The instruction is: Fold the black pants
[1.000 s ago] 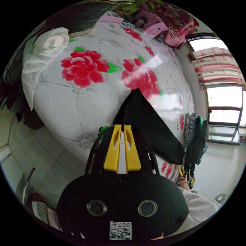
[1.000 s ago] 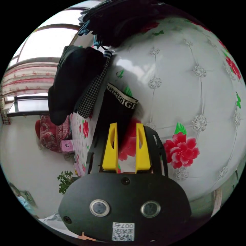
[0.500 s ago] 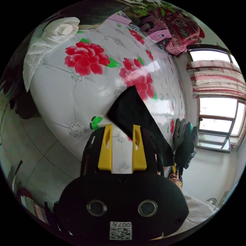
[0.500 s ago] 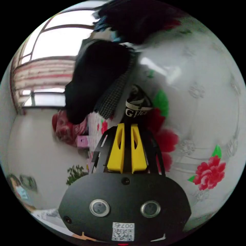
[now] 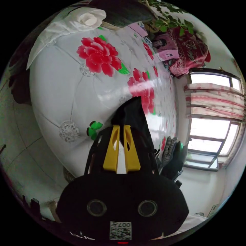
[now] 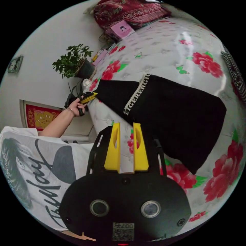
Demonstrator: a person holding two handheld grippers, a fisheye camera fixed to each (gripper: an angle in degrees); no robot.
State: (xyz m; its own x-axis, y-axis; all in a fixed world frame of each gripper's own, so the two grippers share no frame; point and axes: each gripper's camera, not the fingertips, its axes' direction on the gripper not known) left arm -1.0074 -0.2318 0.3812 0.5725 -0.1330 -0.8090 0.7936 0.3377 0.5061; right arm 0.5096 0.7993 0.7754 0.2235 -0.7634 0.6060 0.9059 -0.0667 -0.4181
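A: Pants location?
B: The black pants (image 6: 174, 107) lie spread flat on the bed (image 6: 159, 51), on its glossy white cover with red flowers. The lettered waistband (image 6: 134, 94) runs across them.

A: Left tongs?
B: The left tongs (image 5: 122, 126) have their jaws pinched nearly together, clamped on a corner of the pants. The black cloth rises straight from the tips. In the right gripper view a hand (image 6: 76, 106) holds them at the bed's edge, with the yellow tips on the waist-end corner.

A: Right tongs?
B: The right tongs (image 6: 126, 125) have their jaws apart and nothing between them. They sit over the bed cover, just beside the near edge of the pants.

A: Anything else?
B: A potted plant (image 6: 71, 61) stands beyond the hand. There's a heap of dark clothes (image 5: 174, 159) further along the bed, near a window (image 5: 212, 138). A printed white shirt (image 6: 38, 164) shows beside the right tongs.
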